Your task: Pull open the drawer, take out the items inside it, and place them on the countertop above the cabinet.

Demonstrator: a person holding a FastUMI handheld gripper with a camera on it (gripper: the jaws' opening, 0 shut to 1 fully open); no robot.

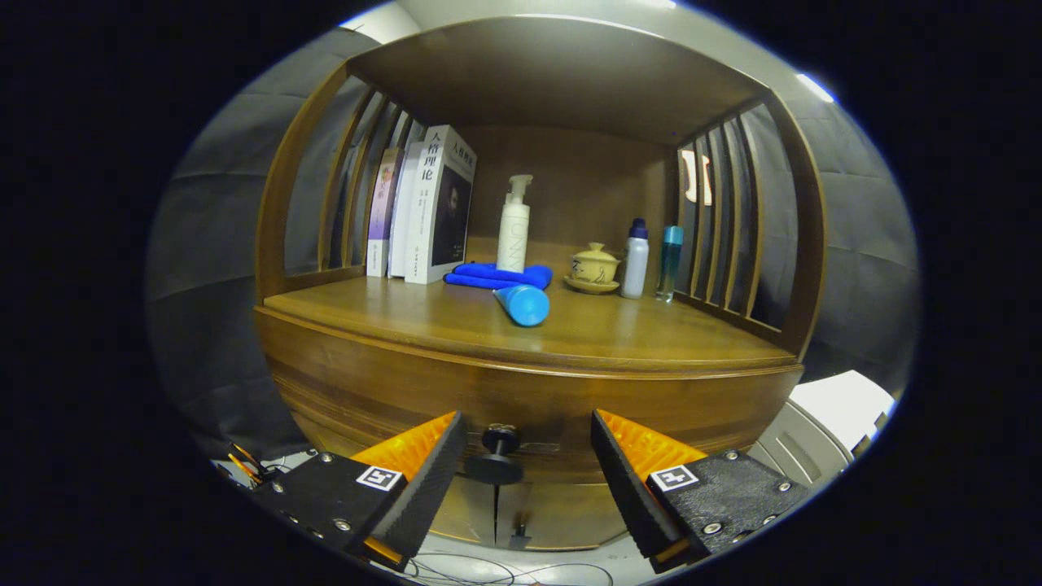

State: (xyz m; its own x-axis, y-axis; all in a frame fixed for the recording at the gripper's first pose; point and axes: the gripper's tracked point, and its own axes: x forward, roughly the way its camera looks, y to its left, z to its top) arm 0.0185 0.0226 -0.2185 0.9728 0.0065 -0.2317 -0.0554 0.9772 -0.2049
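A wooden cabinet stands straight ahead, its drawer front [456, 391] closed flush under the countertop [635, 338]. A small dark round knob [497, 454] sticks out of the drawer front. My gripper [529, 439] is open, and the knob sits between the two fingers, nearer the left one, with neither finger touching it. What lies inside the drawer is hidden.
On the countertop lie a blue tube [523, 304] and a folded blue cloth [498, 276] with a white pump bottle [514, 228] on it. Books [423, 207] stand at the left. A lidded cup [595, 267] and two slim bottles [636, 259] stand right. Cabinet doors [537, 509] sit below the drawer.
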